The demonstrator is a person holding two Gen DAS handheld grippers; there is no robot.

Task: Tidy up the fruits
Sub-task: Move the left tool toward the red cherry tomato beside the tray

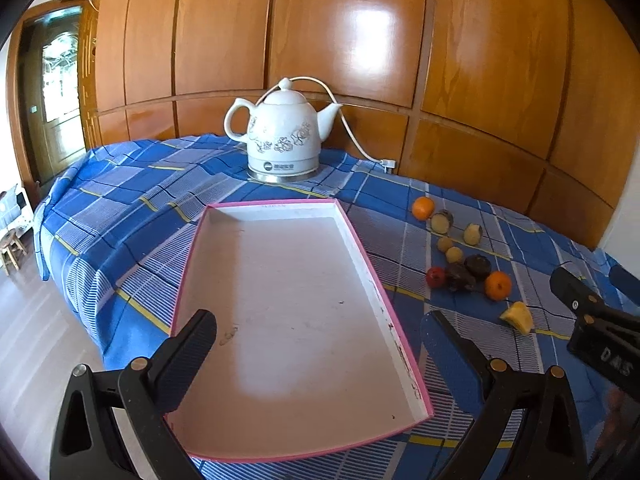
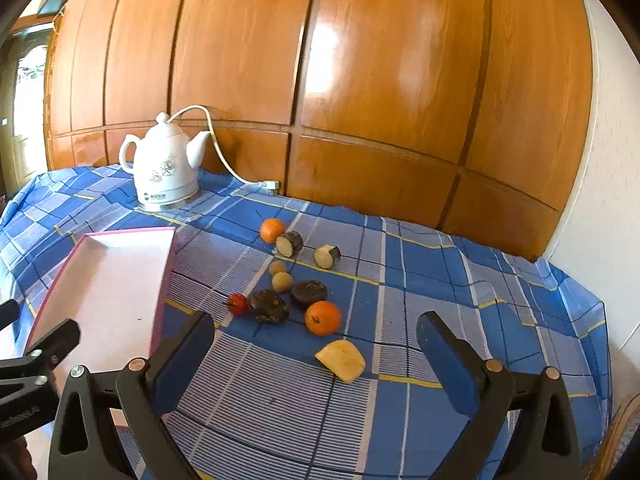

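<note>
Right gripper (image 2: 316, 354) gapes above yellow wedge (image 2: 341, 360) — tray (image 1: 384, 300) bare.

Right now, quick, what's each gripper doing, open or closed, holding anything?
Left gripper: open, holding nothing, above the pink tray.
Right gripper: open, holding nothing, near the yellow fruit wedge.

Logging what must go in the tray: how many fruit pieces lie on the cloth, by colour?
Orange: 2
Red: 1
Dark brown: 2
Tan round: 2
Dark-skinned, pale cut face: 2
Yellow wedge: 1
Total: 10
</note>
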